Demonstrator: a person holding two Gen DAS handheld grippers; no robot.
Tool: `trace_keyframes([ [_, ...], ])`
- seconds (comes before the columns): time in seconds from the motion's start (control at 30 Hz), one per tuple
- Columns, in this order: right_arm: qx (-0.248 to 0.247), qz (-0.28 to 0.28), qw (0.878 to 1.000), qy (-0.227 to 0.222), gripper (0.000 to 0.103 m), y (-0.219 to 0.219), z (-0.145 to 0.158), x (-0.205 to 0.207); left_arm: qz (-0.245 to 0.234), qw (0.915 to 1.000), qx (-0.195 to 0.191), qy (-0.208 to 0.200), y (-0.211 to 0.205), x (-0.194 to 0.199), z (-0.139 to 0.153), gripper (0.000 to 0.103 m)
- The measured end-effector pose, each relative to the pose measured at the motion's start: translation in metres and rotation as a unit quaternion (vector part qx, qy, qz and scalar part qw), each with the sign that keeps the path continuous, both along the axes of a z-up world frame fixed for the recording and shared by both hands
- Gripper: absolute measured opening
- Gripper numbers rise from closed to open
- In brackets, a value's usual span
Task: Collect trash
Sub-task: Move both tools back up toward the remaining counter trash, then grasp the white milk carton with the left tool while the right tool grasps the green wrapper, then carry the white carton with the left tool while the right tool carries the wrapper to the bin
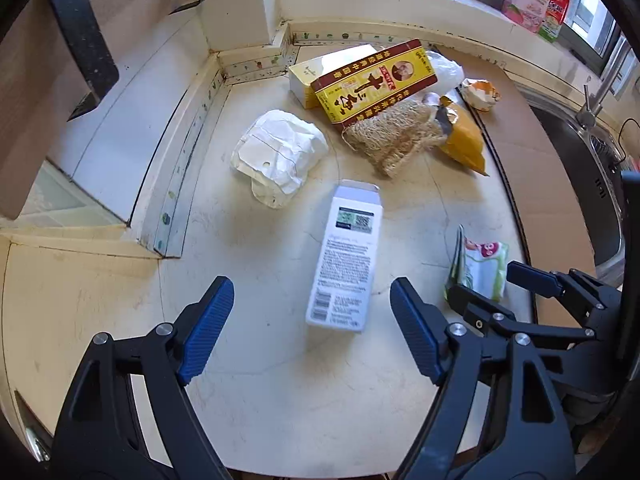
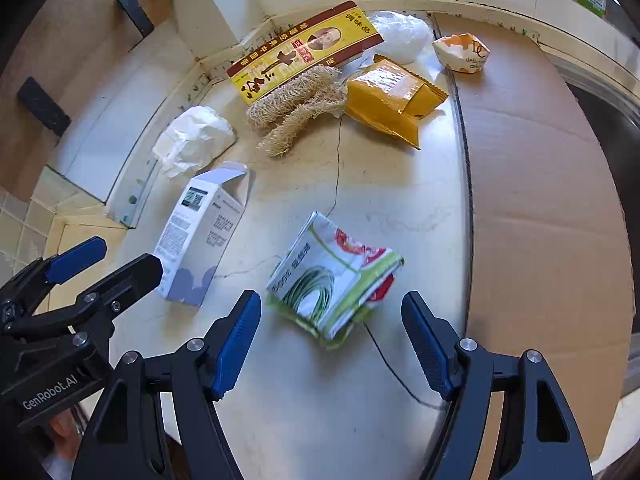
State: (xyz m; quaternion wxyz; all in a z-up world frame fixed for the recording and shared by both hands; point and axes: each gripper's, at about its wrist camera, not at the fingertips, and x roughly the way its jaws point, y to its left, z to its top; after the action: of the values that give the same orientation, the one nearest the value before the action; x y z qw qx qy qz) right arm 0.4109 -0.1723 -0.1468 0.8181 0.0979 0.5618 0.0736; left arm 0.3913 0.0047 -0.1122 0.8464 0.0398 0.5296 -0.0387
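Through the left wrist camera, the left gripper (image 1: 312, 330) hangs tilted steeply down with its jaws spread and empty, the white carton (image 1: 346, 256) lying flat on the surface (image 1: 248, 380) just beyond and between them; the crumpled white paper (image 1: 280, 156) sits beyond the carton, toward the wall. This looks like the reach-in step of collecting trash: next, descend and straddle the carton's narrow sides. Through the right wrist camera, the right gripper (image 2: 332, 340), also pitched downward, has jaws apart around nothing, with the green snack wrapper (image 2: 336, 276), right of the carton, just ahead.
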Motion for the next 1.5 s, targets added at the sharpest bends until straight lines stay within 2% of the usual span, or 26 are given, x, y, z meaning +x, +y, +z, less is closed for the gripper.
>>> trace_keyframes([
  [0.23,-0.048,0.018,0.998,-0.023,0.076,0.017,-0.008,0.019,-0.005,1.0,-0.001,0.005,0.004,0.014,-0.009,0.078],
  [0.3,-0.067,0.02,0.997,-0.03,0.069,0.021,-0.01,0.023,-0.006,0.9999,-0.003,0.008,0.003,0.016,-0.013,0.078],
  [0.43,-0.07,0.034,0.996,-0.042,0.062,0.025,-0.011,0.025,-0.006,0.9998,-0.009,0.014,0.0,0.018,-0.02,0.078],
  [0.5,-0.079,0.048,0.994,-0.054,0.05,0.027,-0.004,0.02,-0.004,0.9997,-0.017,0.018,-0.001,0.019,-0.023,0.078],
  [0.53,-0.085,0.053,0.993,-0.06,0.048,0.029,-0.002,0.019,-0.003,0.9996,-0.021,0.019,-0.002,0.019,-0.024,0.078],
  [0.6,-0.086,0.057,0.993,-0.061,0.044,0.027,0.0,0.018,0.0,0.9995,-0.025,0.021,-0.003,0.02,-0.027,0.075],
  [0.67,-0.075,0.057,0.994,-0.061,0.041,0.021,0.0,0.018,0.002,0.9991,-0.031,0.028,-0.004,0.021,-0.03,0.066],
  [0.73,-0.063,0.055,0.995,-0.059,0.033,0.014,0.003,0.018,0.006,0.9989,-0.027,0.037,-0.006,0.022,-0.034,0.059],
  [0.77,-0.053,0.053,0.996,-0.057,0.027,0.011,0.004,0.016,0.005,0.9986,-0.031,0.043,-0.007,0.022,-0.036,0.052],
  [0.8,-0.04,0.052,0.996,-0.053,0.016,0.006,0.005,0.016,0.003,0.9981,-0.038,0.048,-0.007,0.022,-0.038,0.048],
  [0.87,-0.023,0.048,0.997,-0.047,0.016,0.0,0.007,0.013,0.003,0.9971,-0.049,0.059,-0.008,0.021,-0.043,0.038],
  [0.97,-0.001,0.04,0.998,-0.046,0.015,-0.009,0.007,0.009,0.006,0.9964,-0.057,0.062,-0.009,0.018,-0.045,0.033],
  [1.23,0.037,0.029,0.998,-0.05,0.015,-0.022,0.018,-0.01,0.016,0.9957,-0.08,0.045,-0.003,-0.005,-0.03,0.031],
  [1.5,0.06,0.028,0.994,-0.089,0.014,-0.02,0.061,-0.056,0.017,0.9952,-0.096,0.011,0.002,-0.058,0.01,0.031],
])
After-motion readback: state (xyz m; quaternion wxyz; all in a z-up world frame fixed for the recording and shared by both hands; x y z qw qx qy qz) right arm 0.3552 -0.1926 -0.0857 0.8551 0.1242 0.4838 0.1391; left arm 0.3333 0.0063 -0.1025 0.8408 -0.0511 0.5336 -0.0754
